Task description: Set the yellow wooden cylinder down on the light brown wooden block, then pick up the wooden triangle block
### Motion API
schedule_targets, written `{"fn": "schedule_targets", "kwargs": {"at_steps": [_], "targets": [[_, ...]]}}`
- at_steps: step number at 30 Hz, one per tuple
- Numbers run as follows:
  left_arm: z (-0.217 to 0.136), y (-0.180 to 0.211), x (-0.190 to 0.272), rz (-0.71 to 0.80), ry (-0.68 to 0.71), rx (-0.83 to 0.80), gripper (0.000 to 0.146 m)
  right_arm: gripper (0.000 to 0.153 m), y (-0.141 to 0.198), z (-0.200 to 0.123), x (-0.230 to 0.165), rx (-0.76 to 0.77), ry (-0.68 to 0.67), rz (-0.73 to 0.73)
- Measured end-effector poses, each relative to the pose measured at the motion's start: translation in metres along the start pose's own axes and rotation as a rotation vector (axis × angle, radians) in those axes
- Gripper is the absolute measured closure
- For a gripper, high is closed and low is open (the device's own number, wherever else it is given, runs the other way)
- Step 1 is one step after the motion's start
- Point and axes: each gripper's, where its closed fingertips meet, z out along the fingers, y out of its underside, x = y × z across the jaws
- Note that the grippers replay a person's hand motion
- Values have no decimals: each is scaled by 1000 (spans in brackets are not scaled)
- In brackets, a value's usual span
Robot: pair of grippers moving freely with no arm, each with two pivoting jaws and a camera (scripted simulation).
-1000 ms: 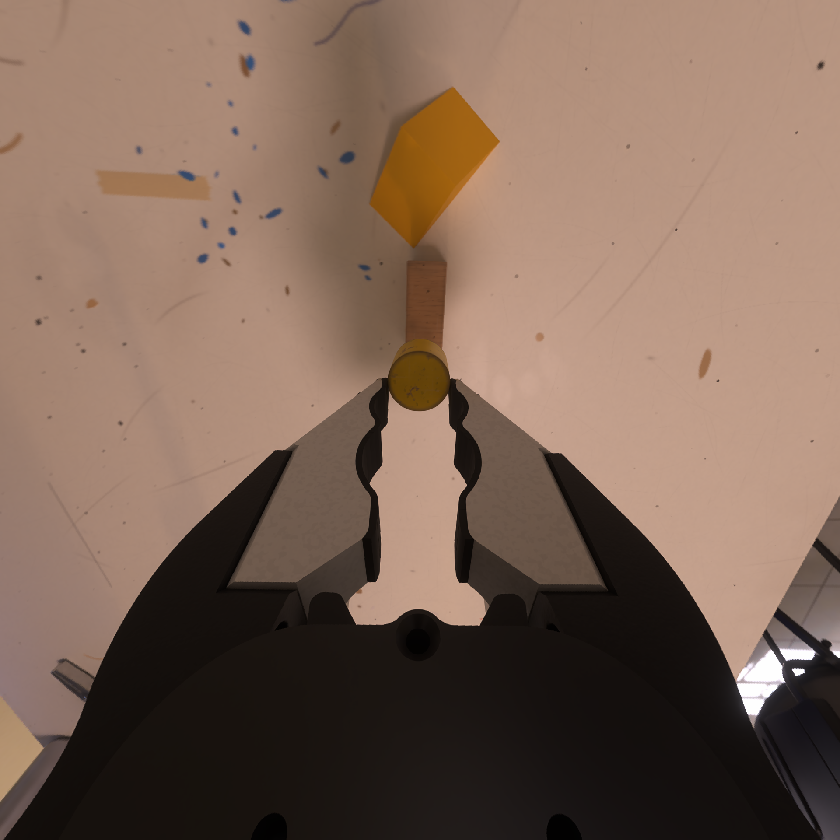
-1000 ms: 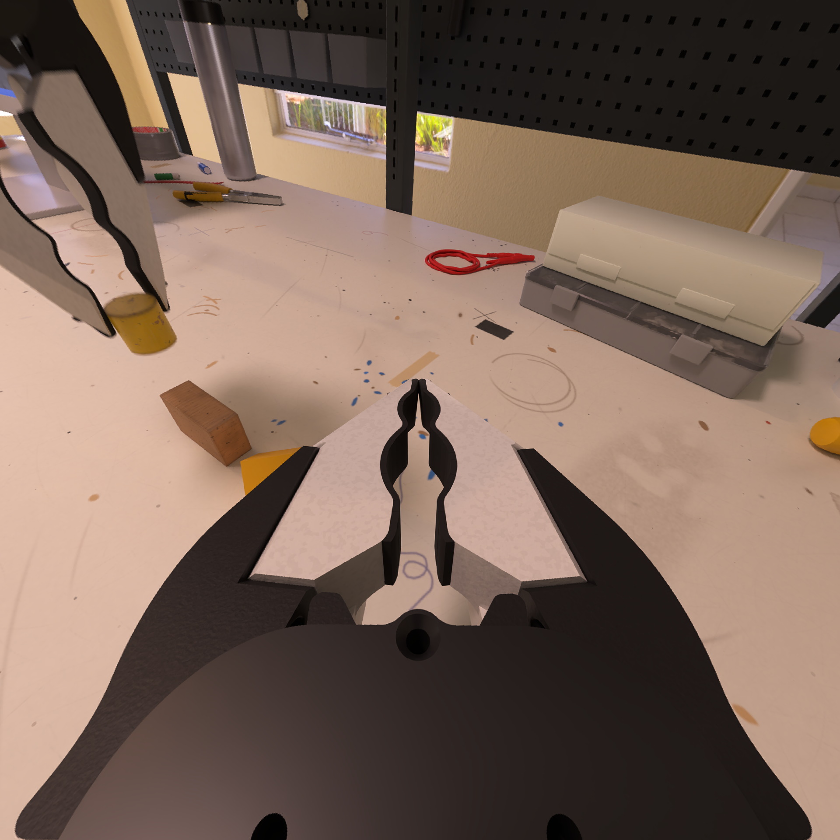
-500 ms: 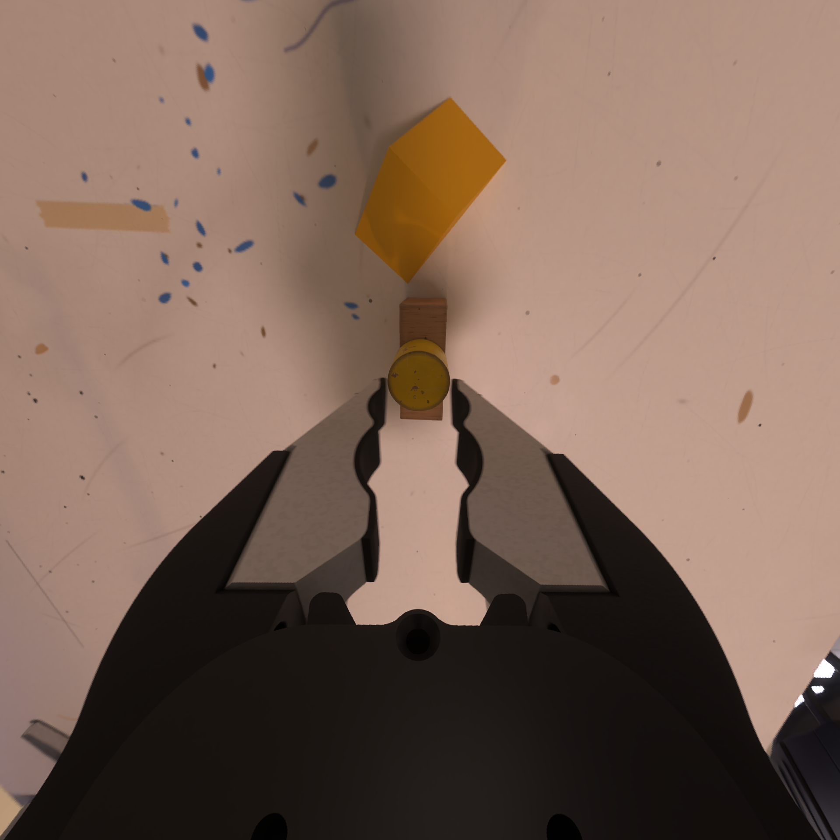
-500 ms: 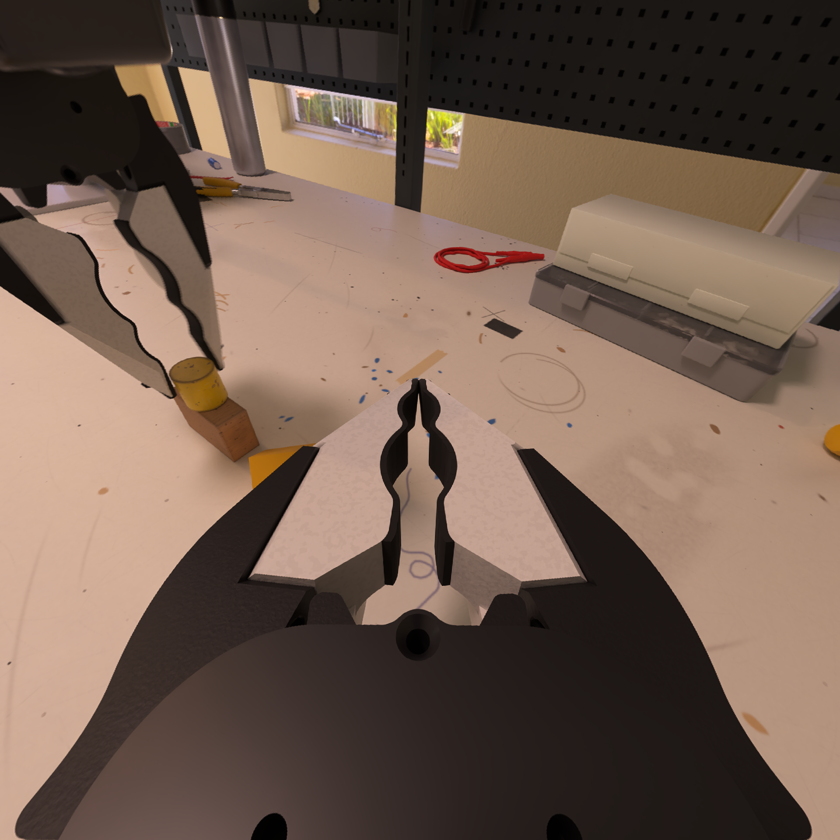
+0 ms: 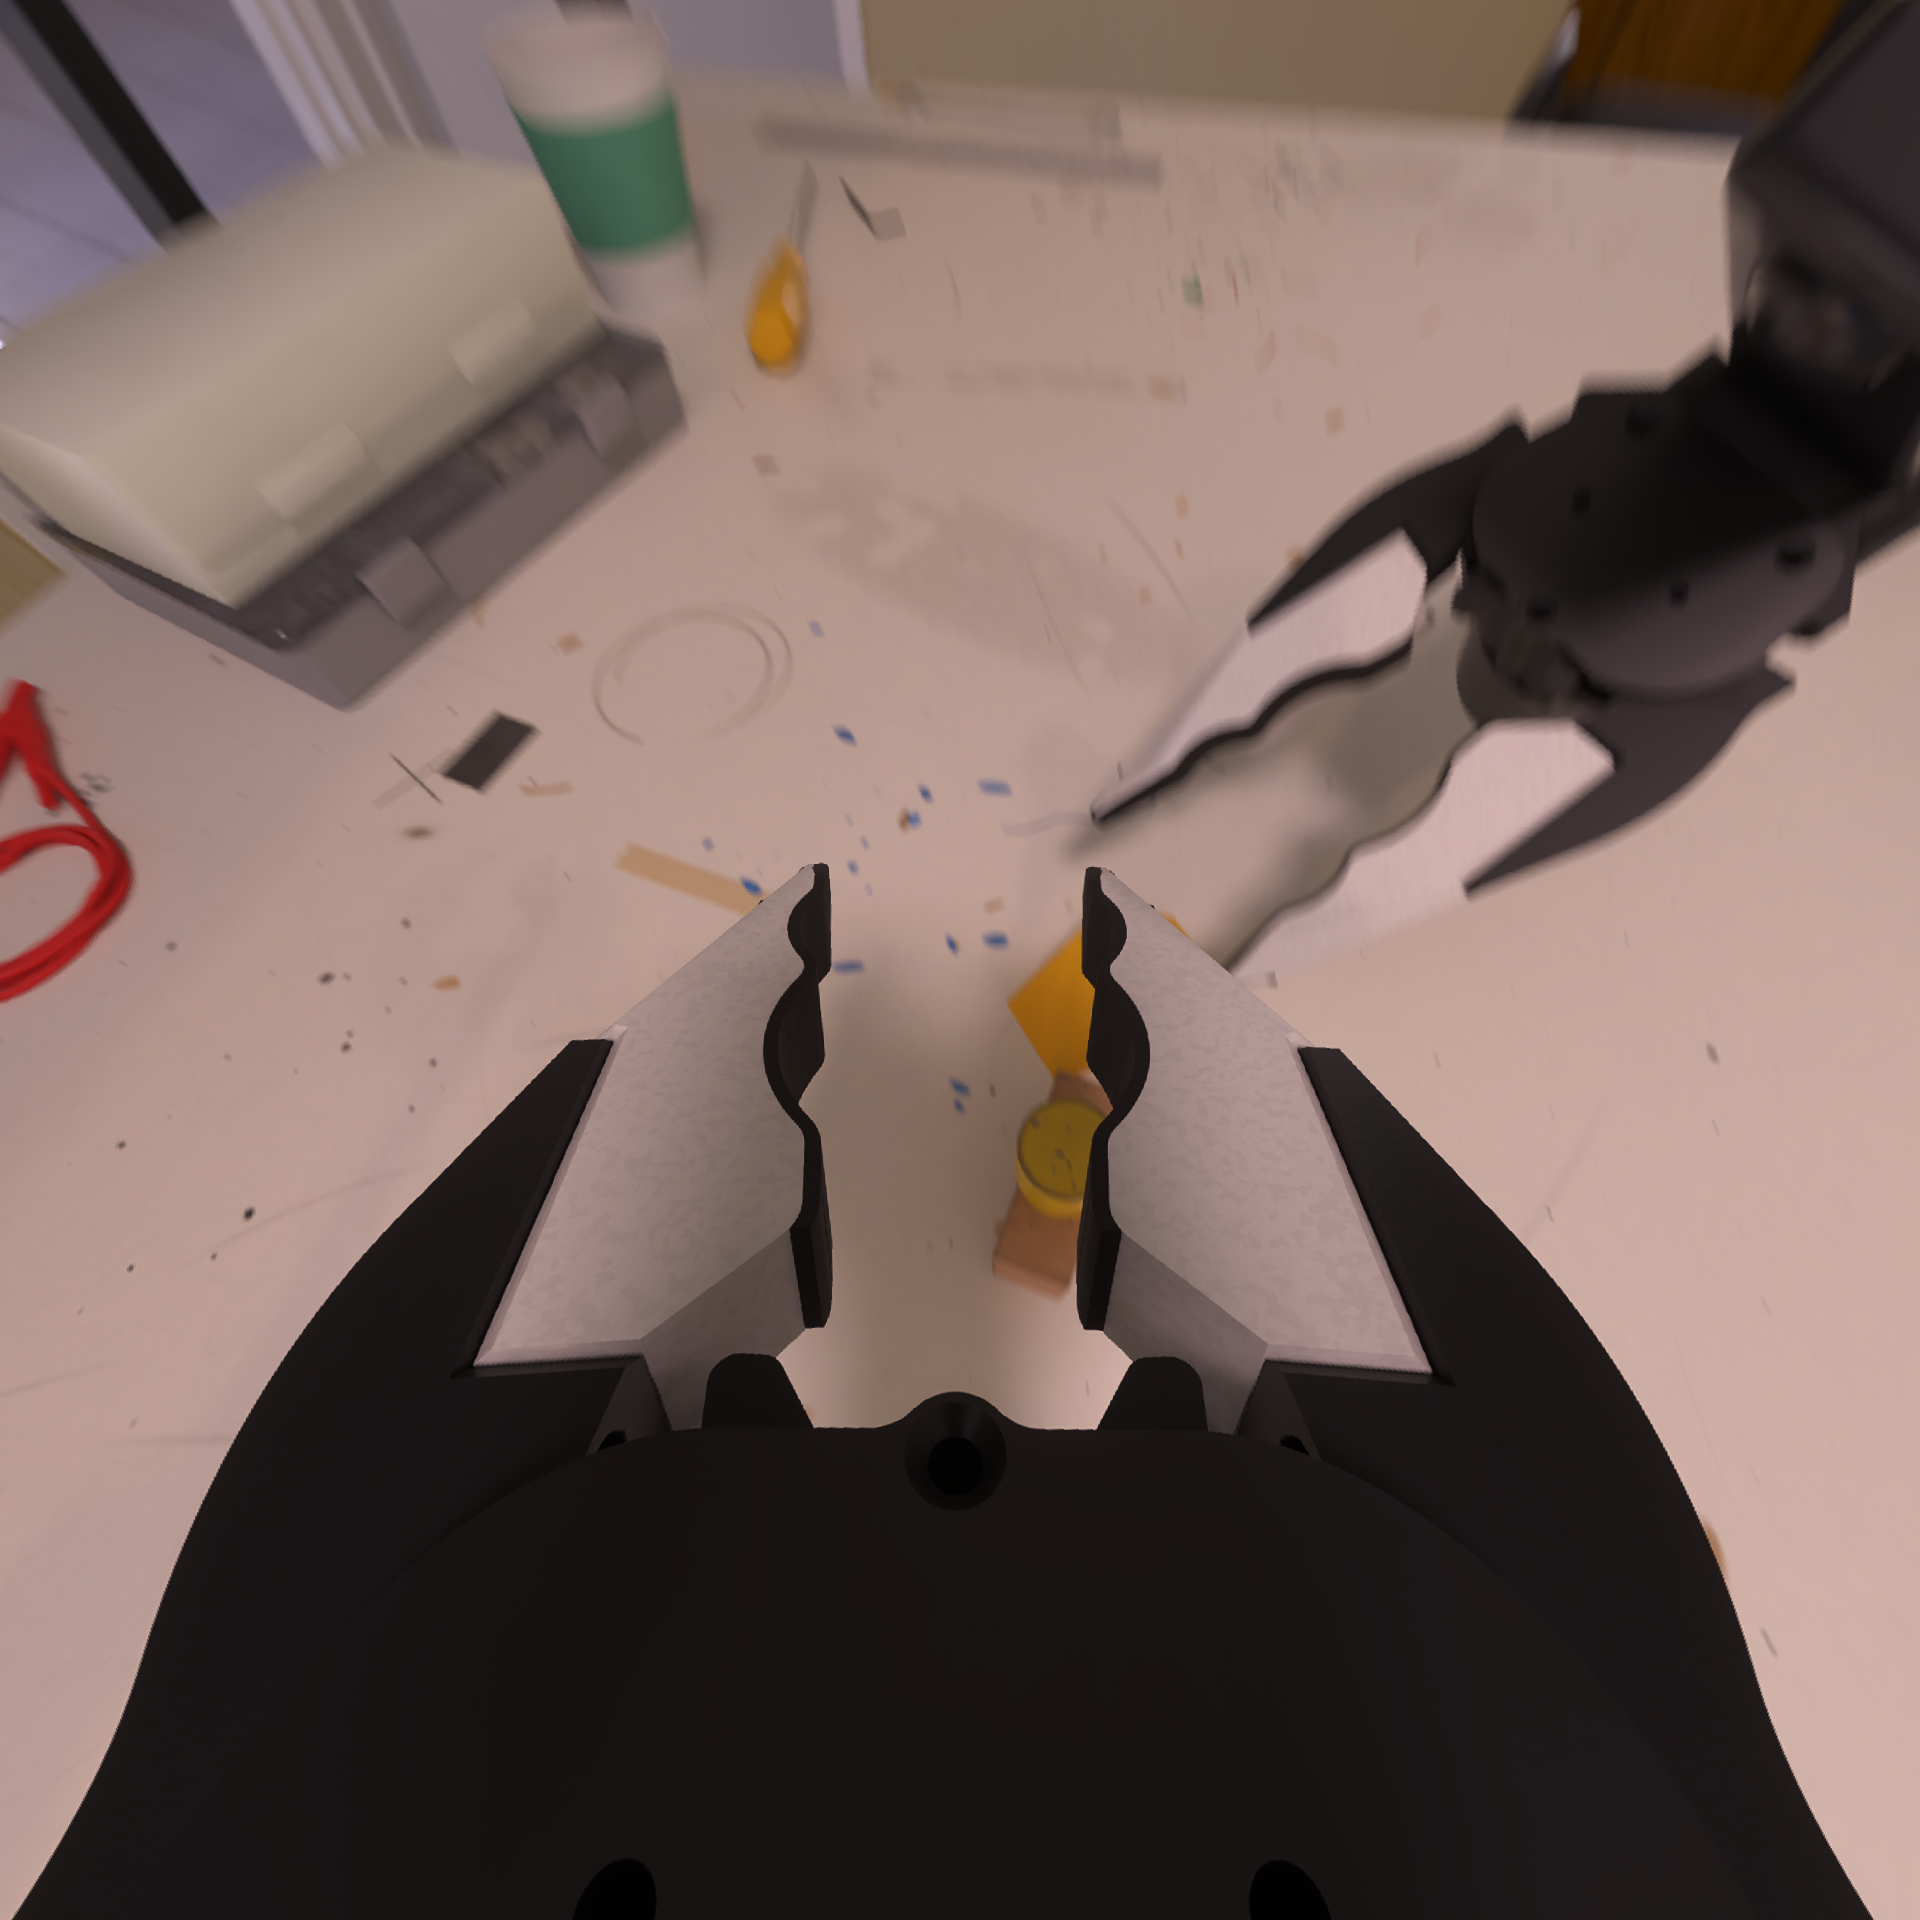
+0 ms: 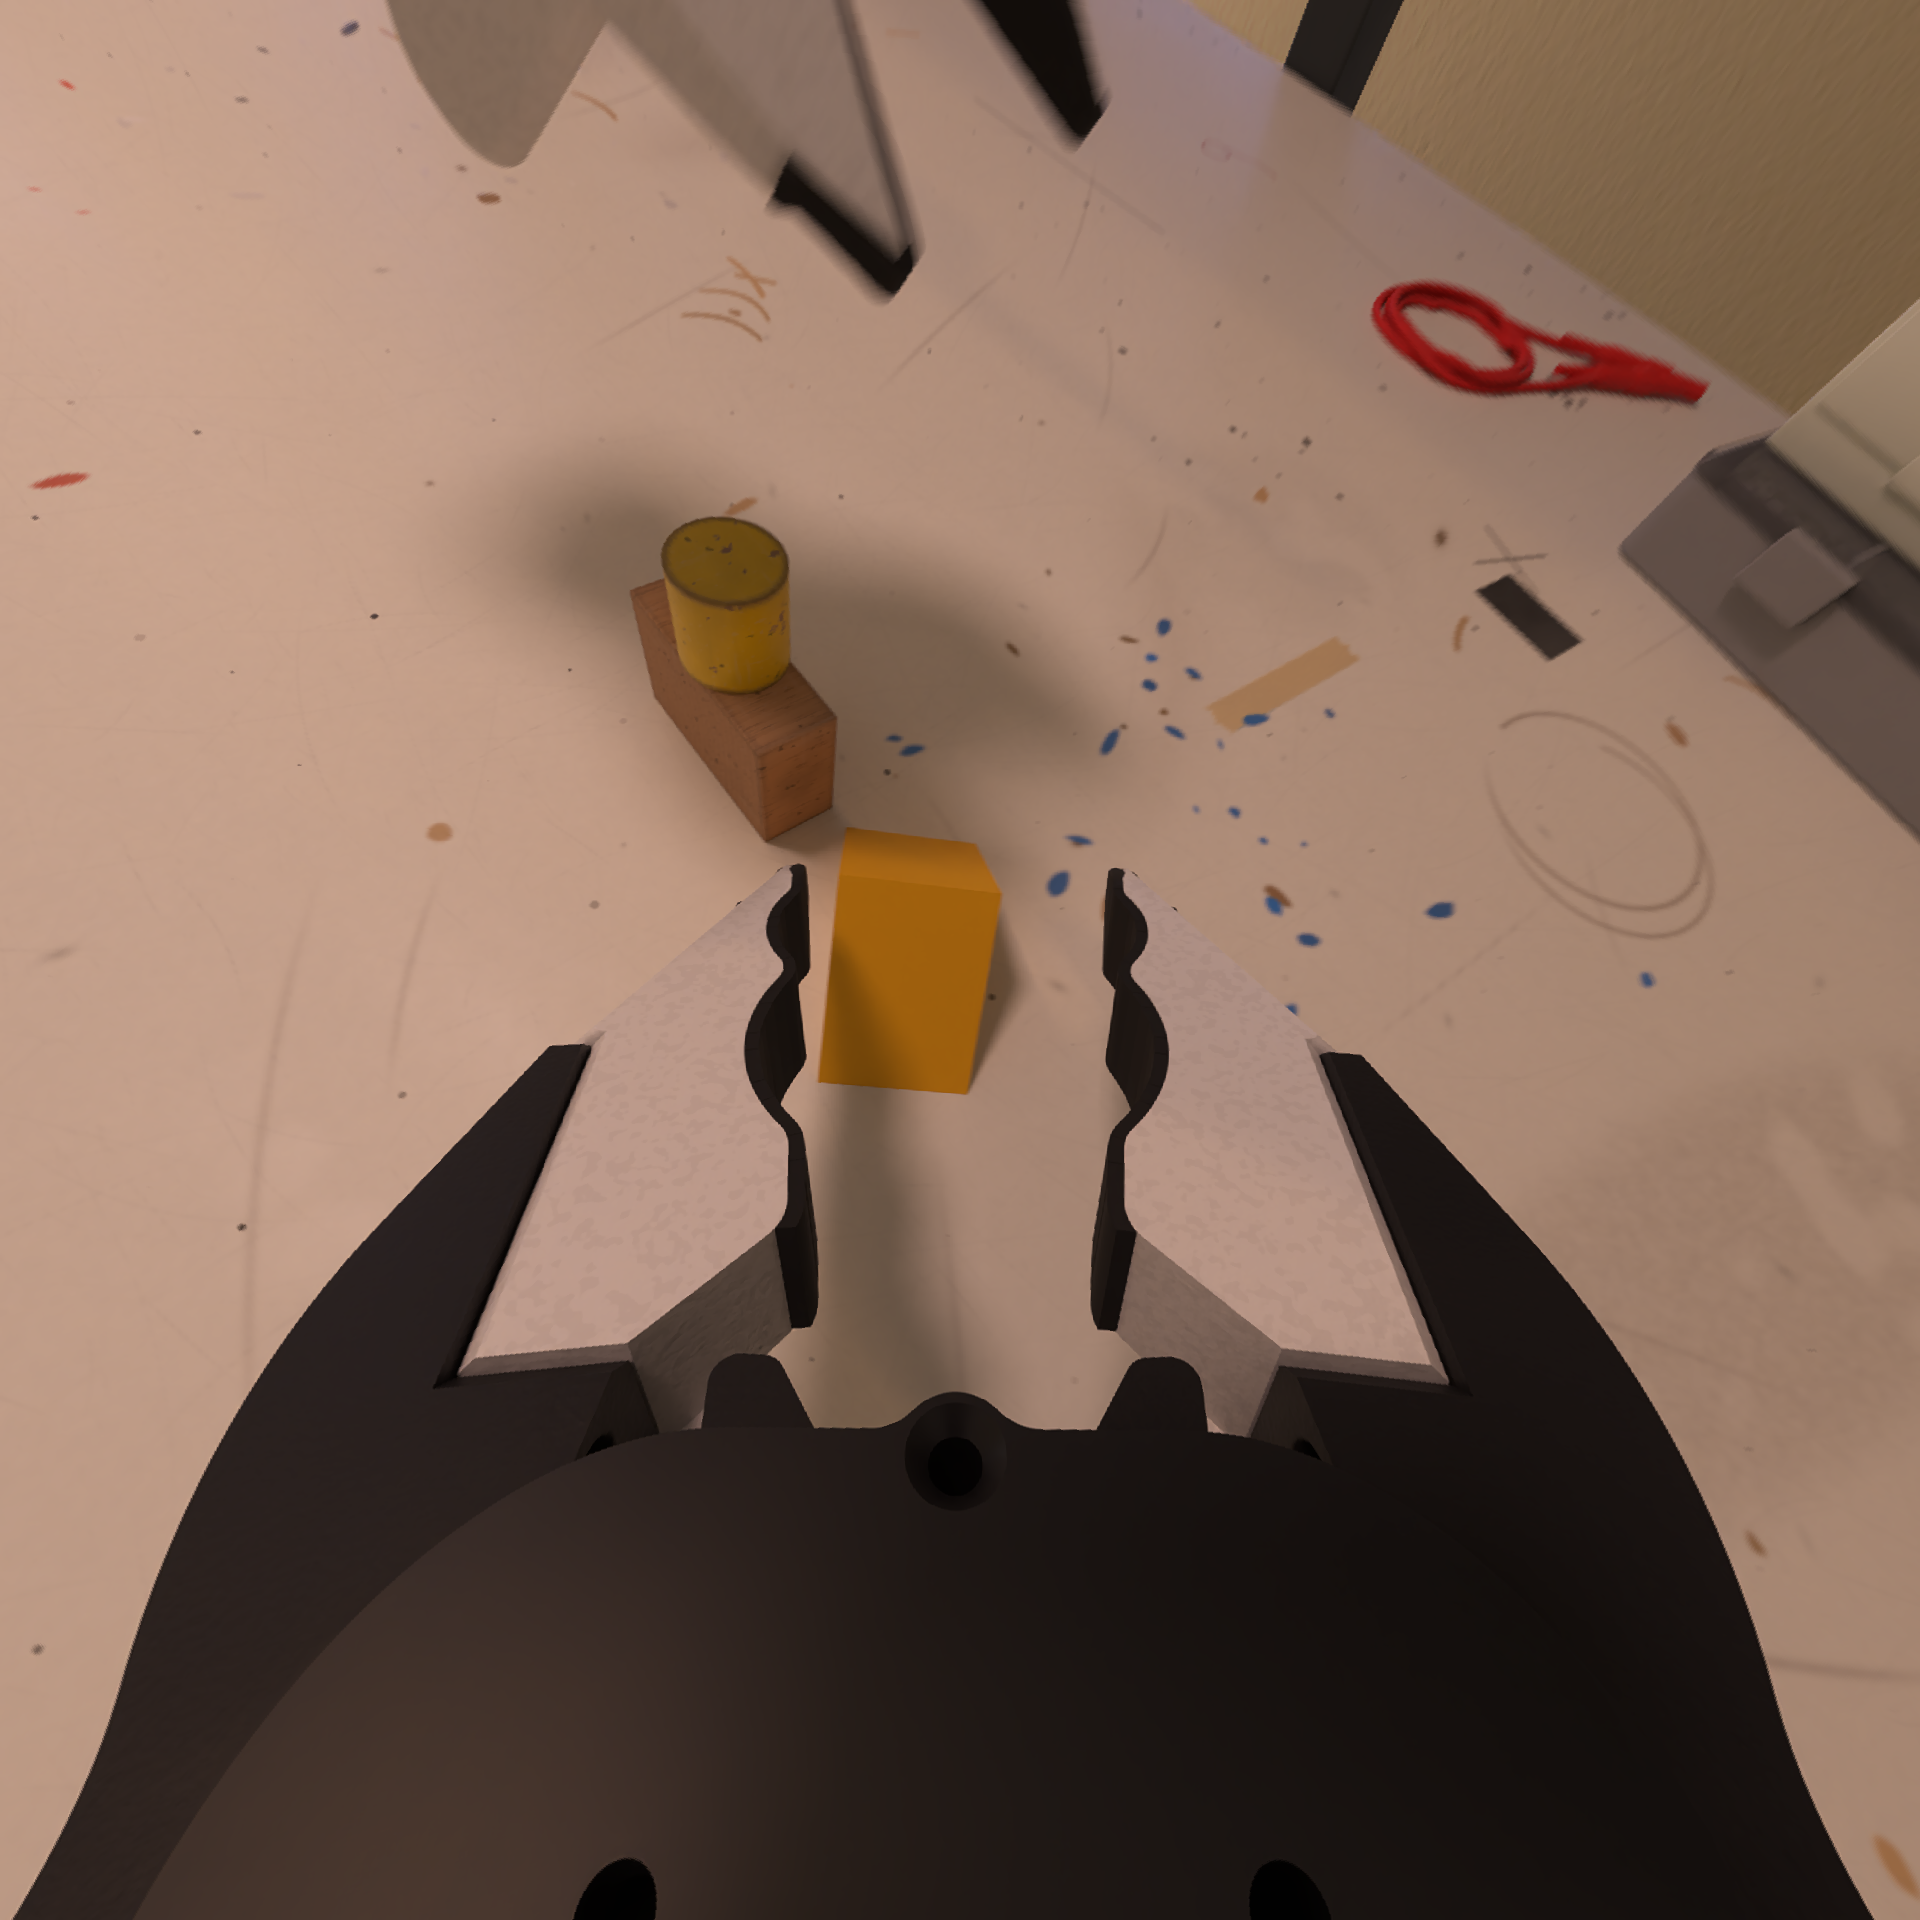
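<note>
Two grippers: both spread wide, holding nothing.
Surface [image 6: 312,1039]: pale, scuffed, flecked with blue; red cable [image 6: 1475,343] and grey case [image 5: 312,416] farther off.
Right gripper [image 6: 954,878]: angled down, low over the surface.
Triangle block [image 6: 909,966]: orange, between its fingertips, untouched.
Yellow cylinder [image 6: 727,608]: upright on the brown block [image 6: 769,753], just beyond.
Left gripper [image 5: 956,883]: raised well above the cylinder.
</note>
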Motion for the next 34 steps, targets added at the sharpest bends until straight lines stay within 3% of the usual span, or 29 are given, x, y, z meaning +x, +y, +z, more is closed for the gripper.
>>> {"fn": "schedule_targets", "kwargs": {"at_steps": [4,8,16,19,20,24,30,34], "targets": [[-4,-15,-16,-52,-94,225,100,89,6,12,-9,-53,-14,48],[-3,-13,-20,-60,-113,272,101,85,13,22,-12,-103,2,51],[6,0,-11,15,-94,227,101,90,30,33,-12,-183,1,40],[7,0,-8,20,-80,232,100,111,28,32,-10,-171,14,15],[7,0,-7,23,-78,234,100,111,27,30,-9,-173,1,17],[6,0,4,60,-18,233,100,111,18,13,-6,-152,-64,7],[13,17,49,234,189,121,99,111,16,-23,-4,-180,-156,-183],[25,35,66,400,174,-18,95,111,21,-40,-11,-235,-203,-290]]}}
